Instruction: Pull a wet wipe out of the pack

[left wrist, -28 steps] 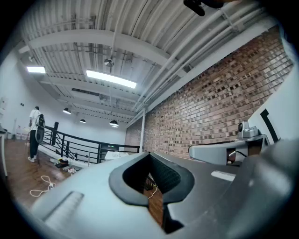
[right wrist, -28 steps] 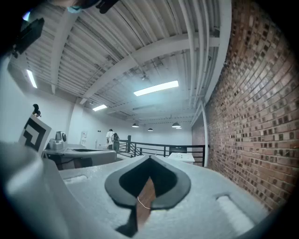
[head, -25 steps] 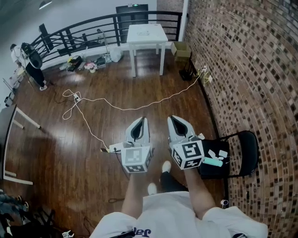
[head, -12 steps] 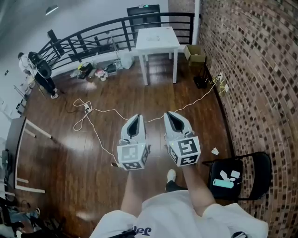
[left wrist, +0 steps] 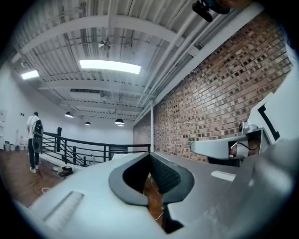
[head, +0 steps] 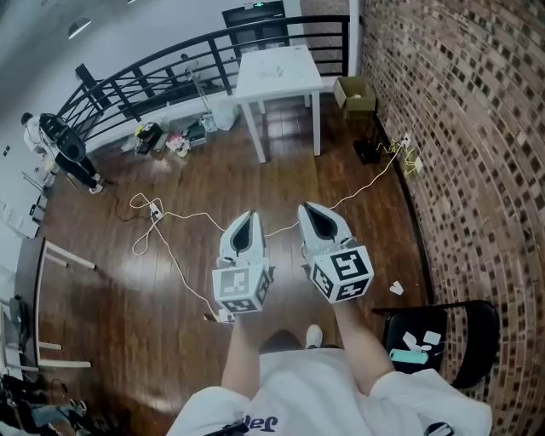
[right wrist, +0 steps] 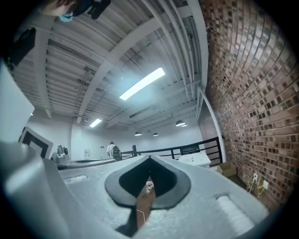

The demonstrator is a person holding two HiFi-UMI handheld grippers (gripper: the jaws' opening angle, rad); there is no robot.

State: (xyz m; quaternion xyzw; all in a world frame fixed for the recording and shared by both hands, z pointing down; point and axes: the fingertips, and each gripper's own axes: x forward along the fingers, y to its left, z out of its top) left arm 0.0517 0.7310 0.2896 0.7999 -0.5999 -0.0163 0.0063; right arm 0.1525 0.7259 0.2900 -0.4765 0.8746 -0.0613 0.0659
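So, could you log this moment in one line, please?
left gripper: shut, empty | right gripper: shut, empty | both level over wooden floor | white table ahead

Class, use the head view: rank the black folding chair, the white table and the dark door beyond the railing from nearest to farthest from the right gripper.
1. black folding chair, low to the right of the right gripper.
2. white table, ahead across the wood floor.
3. dark door, behind the table, past the railing.

My grey-white left gripper (head: 252,220) and grey-white right gripper (head: 309,209) point level, side by side, jaws pressed together on nothing. My bare forearms (head: 243,356) reach out behind them.
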